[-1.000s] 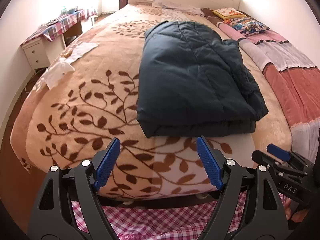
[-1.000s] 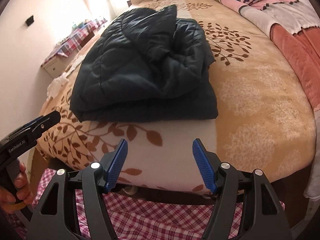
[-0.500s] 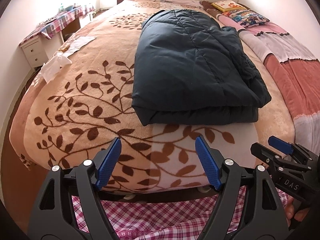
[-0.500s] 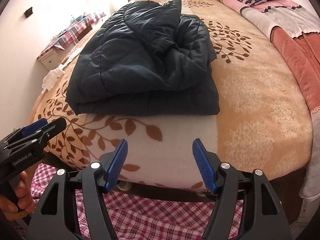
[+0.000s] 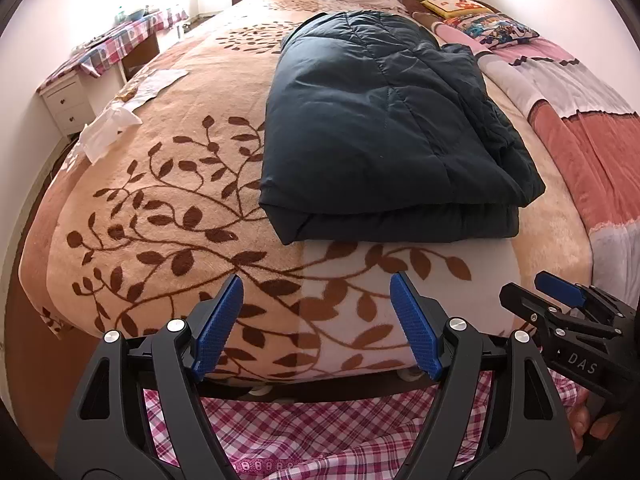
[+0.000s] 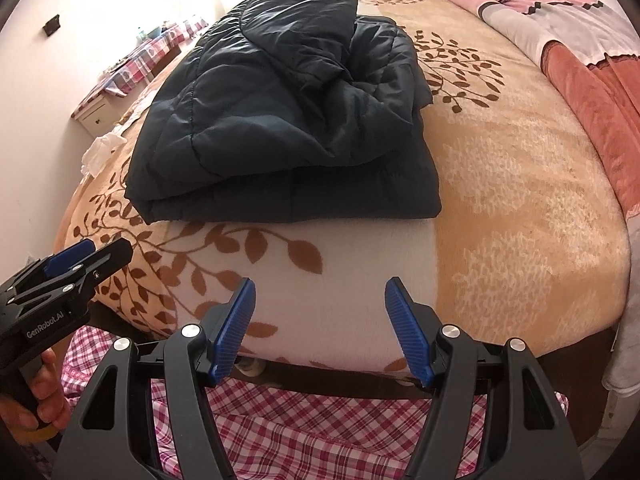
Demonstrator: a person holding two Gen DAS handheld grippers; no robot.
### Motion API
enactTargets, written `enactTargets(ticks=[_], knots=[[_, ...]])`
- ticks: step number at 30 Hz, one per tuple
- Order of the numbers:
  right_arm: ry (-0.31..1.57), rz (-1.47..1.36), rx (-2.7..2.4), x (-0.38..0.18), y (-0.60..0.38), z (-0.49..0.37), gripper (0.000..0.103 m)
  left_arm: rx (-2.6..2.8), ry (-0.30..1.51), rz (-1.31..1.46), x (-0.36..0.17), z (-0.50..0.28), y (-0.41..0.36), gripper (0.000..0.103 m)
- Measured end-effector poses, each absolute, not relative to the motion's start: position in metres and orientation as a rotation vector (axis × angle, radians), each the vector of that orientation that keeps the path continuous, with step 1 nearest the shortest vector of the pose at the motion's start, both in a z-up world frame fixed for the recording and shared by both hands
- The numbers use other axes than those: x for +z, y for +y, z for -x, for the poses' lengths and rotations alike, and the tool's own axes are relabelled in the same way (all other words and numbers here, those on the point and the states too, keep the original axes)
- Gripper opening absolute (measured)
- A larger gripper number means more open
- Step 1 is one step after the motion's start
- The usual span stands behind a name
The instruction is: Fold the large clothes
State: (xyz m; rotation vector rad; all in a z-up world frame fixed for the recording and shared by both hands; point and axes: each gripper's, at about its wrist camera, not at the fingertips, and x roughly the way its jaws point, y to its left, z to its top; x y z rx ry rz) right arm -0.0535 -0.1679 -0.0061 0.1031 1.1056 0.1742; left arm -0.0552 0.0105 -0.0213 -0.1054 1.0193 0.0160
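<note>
A dark navy quilted jacket [image 5: 384, 128] lies folded into a thick rectangle on the bed; it also shows in the right wrist view [image 6: 288, 112]. Its folded edge faces me near the foot of the bed. My left gripper [image 5: 316, 320] is open and empty, held off the foot of the bed, short of the jacket. My right gripper [image 6: 318, 320] is open and empty too, also short of the jacket's near edge. Each gripper shows in the other's view: the right one [image 5: 560, 312] and the left one [image 6: 76, 268].
The bed carries a beige blanket with brown leaf print [image 5: 168, 216]. A pink and white quilt [image 5: 592, 120] and pillows [image 5: 488, 28] lie on the right side. White cloth [image 5: 108, 128] lies at the left edge. A nightstand and checkered table [image 5: 96, 64] stand left. Checkered fabric [image 5: 312, 428] is below the grippers.
Both grippers have moved slightly closer to the bed and the jacket fills a little more of each view. Both stay open and empty.
</note>
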Motion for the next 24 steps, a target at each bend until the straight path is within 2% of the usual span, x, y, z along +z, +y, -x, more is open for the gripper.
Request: enactTargets(ticks=[24], knots=[[1.118, -0.119, 0.173, -0.0101, -0.1694, 0.0535, 0.067, 0.016, 1.027, 0.107, -0.0235, 0.0549, 0.0097, 0.075]])
